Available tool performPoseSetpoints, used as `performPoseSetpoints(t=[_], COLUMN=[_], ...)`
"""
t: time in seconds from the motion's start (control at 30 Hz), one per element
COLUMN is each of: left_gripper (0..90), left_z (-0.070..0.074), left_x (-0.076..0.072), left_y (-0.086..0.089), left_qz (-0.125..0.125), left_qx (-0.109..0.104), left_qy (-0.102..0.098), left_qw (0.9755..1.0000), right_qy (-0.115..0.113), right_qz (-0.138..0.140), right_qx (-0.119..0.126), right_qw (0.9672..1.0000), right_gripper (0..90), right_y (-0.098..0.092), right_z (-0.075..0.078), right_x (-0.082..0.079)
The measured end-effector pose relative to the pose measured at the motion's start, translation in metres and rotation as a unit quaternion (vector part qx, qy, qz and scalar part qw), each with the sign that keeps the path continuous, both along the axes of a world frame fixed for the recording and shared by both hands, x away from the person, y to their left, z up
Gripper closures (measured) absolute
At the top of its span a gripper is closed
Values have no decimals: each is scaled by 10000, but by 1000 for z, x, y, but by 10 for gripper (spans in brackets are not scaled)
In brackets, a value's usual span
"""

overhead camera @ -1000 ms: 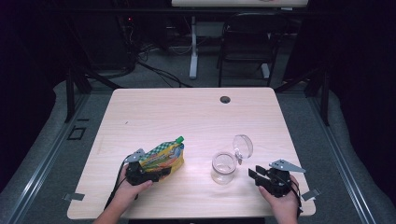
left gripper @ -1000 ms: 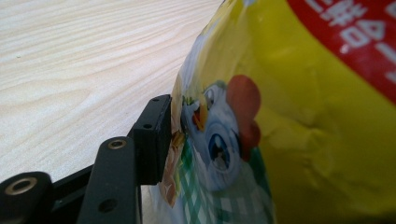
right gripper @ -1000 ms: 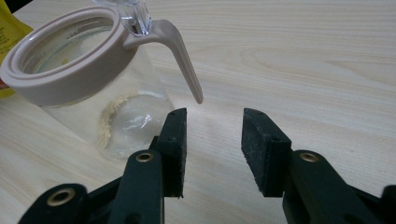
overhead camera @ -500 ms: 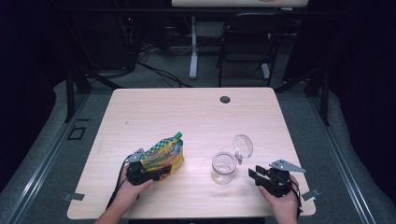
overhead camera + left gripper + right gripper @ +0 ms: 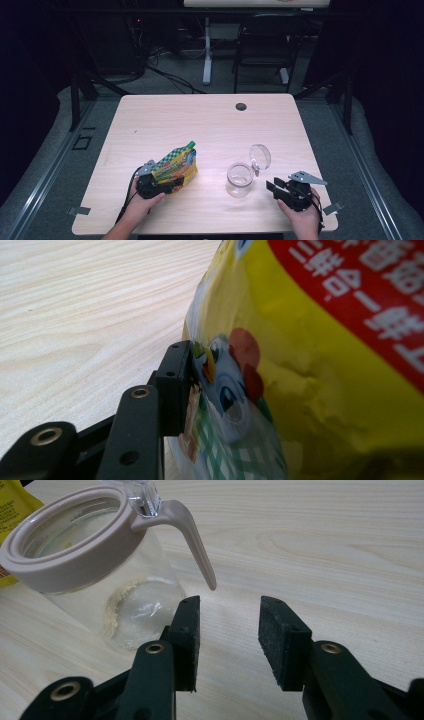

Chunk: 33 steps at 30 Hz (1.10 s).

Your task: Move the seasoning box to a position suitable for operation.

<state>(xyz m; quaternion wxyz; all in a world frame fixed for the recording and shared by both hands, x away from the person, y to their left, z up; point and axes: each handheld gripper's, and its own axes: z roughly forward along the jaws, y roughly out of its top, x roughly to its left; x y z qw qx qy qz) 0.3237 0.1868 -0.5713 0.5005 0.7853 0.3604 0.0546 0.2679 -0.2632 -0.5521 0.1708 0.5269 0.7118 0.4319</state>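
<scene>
Pale wood table (image 5: 200, 120), cable hole (image 5: 241, 106); dark room, chair (image 5: 265, 45) behind.

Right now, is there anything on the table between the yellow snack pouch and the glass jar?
No. In the high view, only bare wooden table lies between the yellow pouch and the open glass jar.
</scene>
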Motion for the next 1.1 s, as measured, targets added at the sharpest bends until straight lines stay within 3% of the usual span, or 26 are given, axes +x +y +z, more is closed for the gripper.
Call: performPoseSetpoints(t=[0.87, 1.1], left_gripper=[614, 616], left_z=[3, 8], left_x=[-3, -3], left_y=[-6, -4], left_qz=[110, 151], left_qx=[206, 173], left_qy=[-153, -243], left_qw=[9996, 9994], right_qy=[-8, -19], right_qz=[-15, -18], right_qx=[-2, -4], right_qw=[10000, 10000], right_gripper=[614, 614], right_y=[-2, -2], right_z=[0, 0], right_x=[0, 0])
